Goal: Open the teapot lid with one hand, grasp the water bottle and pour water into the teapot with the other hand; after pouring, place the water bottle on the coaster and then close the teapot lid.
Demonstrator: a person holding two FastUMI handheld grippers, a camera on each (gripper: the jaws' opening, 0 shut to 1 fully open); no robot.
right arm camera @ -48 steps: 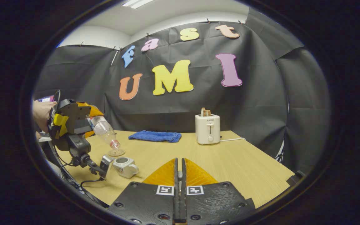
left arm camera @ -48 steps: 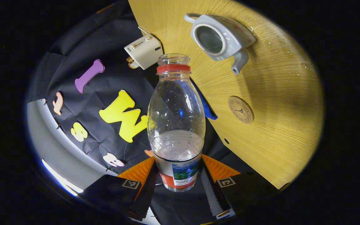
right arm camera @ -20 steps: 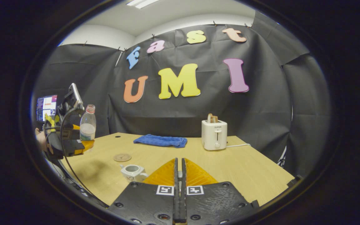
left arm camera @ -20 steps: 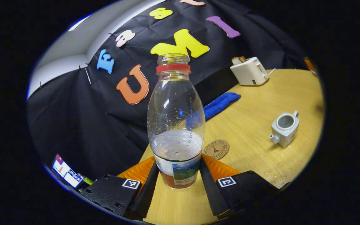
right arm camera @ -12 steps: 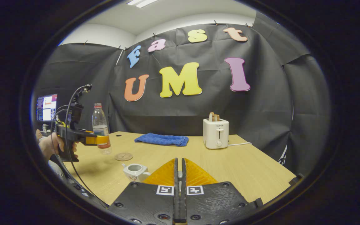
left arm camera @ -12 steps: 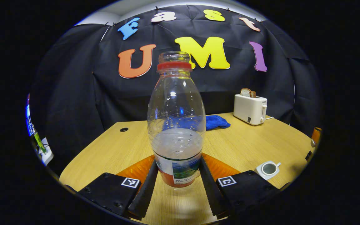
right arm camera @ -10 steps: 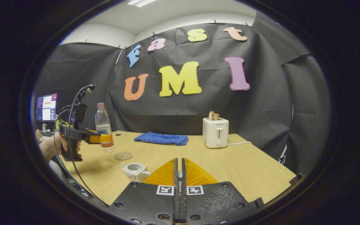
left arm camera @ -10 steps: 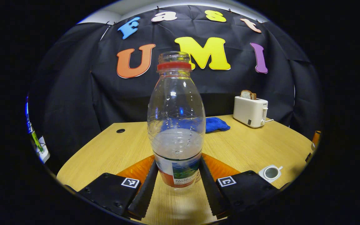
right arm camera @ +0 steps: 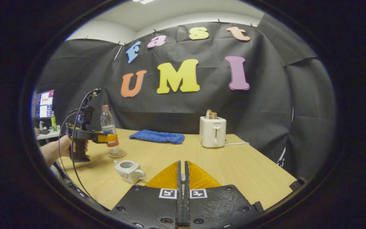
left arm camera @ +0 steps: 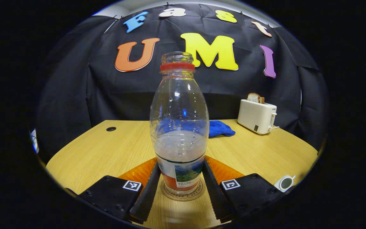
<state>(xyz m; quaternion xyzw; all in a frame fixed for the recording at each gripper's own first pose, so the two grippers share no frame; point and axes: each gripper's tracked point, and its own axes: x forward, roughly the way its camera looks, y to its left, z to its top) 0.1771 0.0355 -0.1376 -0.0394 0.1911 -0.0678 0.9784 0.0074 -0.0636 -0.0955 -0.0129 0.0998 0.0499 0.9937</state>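
A clear water bottle [left arm camera: 179, 127] with a red neck ring and no cap stands upright, about a third full. My left gripper [left arm camera: 180, 165] is shut on its labelled lower part. Its base is right over the round cork coaster [left arm camera: 182, 195]; I cannot tell whether it touches. The right gripper view shows the bottle [right arm camera: 108, 125], the left gripper [right arm camera: 106, 138] and the coaster [right arm camera: 117, 153] at the table's left. The white teapot [right arm camera: 127, 170] sits lidless near the front edge, also low right in the left gripper view [left arm camera: 285, 183]. My right gripper [right arm camera: 182, 163] is shut, with nothing showing between its fingers.
A white toaster [right arm camera: 212, 132] with bread stands at the back of the wooden table [right arm camera: 233, 165], its cord trailing right. A blue cloth [right arm camera: 157, 136] lies left of it. A person's hand [right arm camera: 63, 147] holds the left gripper by the table's left edge, near a monitor [right arm camera: 44, 103].
The bottle went from tipped over the teapot to upright. My left gripper then carried it across and down over the coaster. The right gripper stayed shut, shifting slightly.
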